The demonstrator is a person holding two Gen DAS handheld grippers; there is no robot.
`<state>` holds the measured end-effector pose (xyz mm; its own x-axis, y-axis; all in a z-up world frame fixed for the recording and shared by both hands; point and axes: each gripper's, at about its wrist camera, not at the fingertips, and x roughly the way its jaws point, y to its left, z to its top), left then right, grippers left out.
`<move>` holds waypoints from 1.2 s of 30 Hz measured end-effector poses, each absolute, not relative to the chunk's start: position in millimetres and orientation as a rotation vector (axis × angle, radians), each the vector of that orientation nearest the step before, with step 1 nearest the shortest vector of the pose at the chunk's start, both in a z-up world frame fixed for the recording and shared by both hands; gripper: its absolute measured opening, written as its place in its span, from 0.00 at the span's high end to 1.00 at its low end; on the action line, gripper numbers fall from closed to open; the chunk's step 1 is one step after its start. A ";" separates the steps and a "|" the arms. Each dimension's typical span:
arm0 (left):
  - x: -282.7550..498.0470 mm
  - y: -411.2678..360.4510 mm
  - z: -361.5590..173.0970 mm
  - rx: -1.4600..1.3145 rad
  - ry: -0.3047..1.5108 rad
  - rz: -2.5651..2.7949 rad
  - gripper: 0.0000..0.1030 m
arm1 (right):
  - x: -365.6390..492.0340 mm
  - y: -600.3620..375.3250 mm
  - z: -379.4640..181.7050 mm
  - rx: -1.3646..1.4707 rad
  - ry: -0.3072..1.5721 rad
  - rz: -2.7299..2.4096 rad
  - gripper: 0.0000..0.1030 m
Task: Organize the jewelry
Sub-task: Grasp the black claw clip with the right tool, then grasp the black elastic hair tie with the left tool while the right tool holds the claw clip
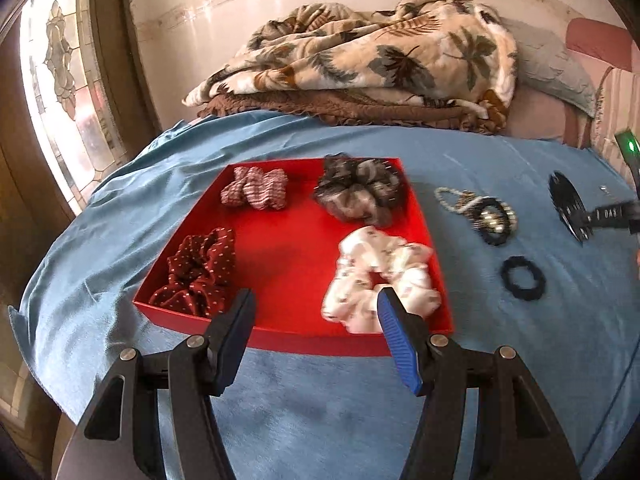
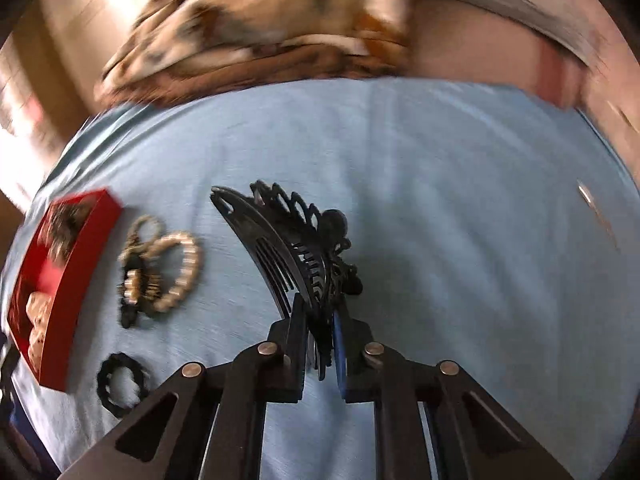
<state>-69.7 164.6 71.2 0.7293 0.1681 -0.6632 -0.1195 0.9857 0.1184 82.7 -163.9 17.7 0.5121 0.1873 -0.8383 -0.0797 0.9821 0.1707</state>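
A red tray (image 1: 288, 256) on the blue sheet holds several scrunchies: white patterned (image 1: 380, 272), dark red dotted (image 1: 200, 272), pink striped (image 1: 256, 188) and grey (image 1: 356, 192). My left gripper (image 1: 316, 300) is open and empty above the tray's near edge, beside the white scrunchie. My right gripper (image 2: 320, 312) is shut on a black comb hair clip (image 2: 292, 240) and holds it above the sheet; the clip also shows at the far right of the left wrist view (image 1: 568, 208). Beaded hair ties (image 1: 480, 212) and a black hair tie (image 1: 523, 278) lie right of the tray.
A leaf-patterned blanket (image 1: 380, 56) is piled at the back of the bed against the wall. A window (image 1: 60, 92) is at the left. A small metal object (image 2: 596, 208) lies on the sheet at the right. The right wrist view is motion-blurred.
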 end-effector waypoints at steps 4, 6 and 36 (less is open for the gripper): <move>-68.7 139.9 85.3 0.047 0.746 0.060 0.40 | 44.1 -201.0 22.6 0.177 1.031 0.133 0.88; -59.5 120.9 88.4 0.040 0.774 -0.014 0.40 | 24.4 -209.9 26.2 0.191 1.029 0.142 0.88; 104.2 38.8 21.0 -0.017 1.075 -0.107 0.88 | 6.2 -211.0 14.3 0.227 0.980 0.234 0.87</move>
